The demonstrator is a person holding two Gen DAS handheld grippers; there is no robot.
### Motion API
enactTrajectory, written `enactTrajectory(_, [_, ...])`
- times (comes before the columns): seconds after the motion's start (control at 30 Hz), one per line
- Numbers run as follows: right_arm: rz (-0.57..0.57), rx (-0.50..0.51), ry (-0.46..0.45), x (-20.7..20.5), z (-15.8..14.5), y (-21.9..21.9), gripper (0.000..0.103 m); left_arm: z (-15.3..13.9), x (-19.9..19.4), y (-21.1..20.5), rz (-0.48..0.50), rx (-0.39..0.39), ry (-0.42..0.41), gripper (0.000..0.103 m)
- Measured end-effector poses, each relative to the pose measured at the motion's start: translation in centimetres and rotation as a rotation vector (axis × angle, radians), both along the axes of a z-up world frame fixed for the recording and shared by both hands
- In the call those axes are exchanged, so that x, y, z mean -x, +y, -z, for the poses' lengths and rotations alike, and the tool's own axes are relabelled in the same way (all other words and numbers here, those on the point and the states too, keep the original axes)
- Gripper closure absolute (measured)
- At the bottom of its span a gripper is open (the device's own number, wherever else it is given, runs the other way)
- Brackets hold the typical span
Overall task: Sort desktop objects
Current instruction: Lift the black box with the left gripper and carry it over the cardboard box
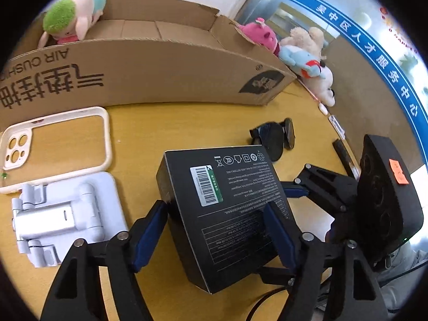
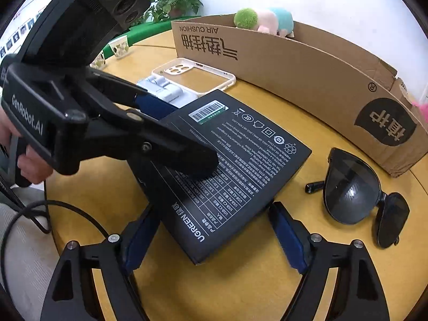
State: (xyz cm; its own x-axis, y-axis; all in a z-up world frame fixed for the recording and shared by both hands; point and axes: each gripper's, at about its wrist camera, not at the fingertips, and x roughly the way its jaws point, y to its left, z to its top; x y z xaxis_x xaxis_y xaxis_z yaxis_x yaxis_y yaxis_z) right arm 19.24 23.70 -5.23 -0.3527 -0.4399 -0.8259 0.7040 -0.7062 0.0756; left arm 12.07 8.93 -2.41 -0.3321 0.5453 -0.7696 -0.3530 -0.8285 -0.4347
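Note:
A flat black UGREEN box (image 1: 227, 200) (image 2: 240, 147) lies label-up on the round yellow table (image 1: 187, 125) (image 2: 267, 281). In the left wrist view my left gripper (image 1: 215, 204) straddles the box's near left part. Its left pad sits beside the side wall and its right pad lies over the top face. The right wrist view shows that left gripper (image 2: 187, 133) reaching in from the left. My right gripper (image 2: 214, 206) stands around the box's near corner, with a blue pad close to each edge. Both pairs of jaws stand wide, and no firm pinch shows.
Black sunglasses (image 1: 275, 139) (image 2: 353, 187) lie right of the box. A cream phone case (image 1: 105, 139) (image 2: 230, 80) and a white folding stand (image 1: 67, 214) (image 2: 165, 88) lie left. A long cardboard box (image 1: 160, 72) (image 2: 307, 67) holding a plush toy (image 1: 72, 18) (image 2: 264, 21) stands behind.

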Motion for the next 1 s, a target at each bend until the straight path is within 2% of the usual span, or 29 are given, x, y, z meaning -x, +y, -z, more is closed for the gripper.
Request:
enactTrajectory(0.13, [0.013, 0.008, 0.046, 0.0, -1.0, -0.2, 0.025, -1.8, -0.3, -0.9, -0.027, 0.001, 0.078, 0.035])
enactTrajectory(0.37, [0.010, 0.026, 0.207, 1.4, -6.0, -1.7, 0.025, -7.2, 0.1, -2.4, -0.087, -0.011, 0.288, 0.035])
enactTrajectory(0.53, [-0.003, 0.001, 0.358, 3.3, -10.4, -2.7, 0.025, -12.2, 1.6, -3.4, -0.100, -0.007, 0.461, 0.035])
enactTrajectory(0.73, [-0.003, 0.002, 0.510, 6.5, -17.3, -3.6, 0.025, -19.0, 4.0, -3.6, -0.120, -0.010, 0.667, 0.035])
enactTrajectory(0.8, [-0.011, 0.007, 0.544, 7.9, -19.6, -3.7, 0.025, -21.0, 5.3, -3.7, -0.125, -0.008, 0.709, 0.035])
enactTrajectory(1.0, [-0.015, 0.041, 0.600, 12.9, -25.6, -3.4, 0.025, -26.0, 10.2, -4.4, -0.124, -0.065, 0.774, 0.035])
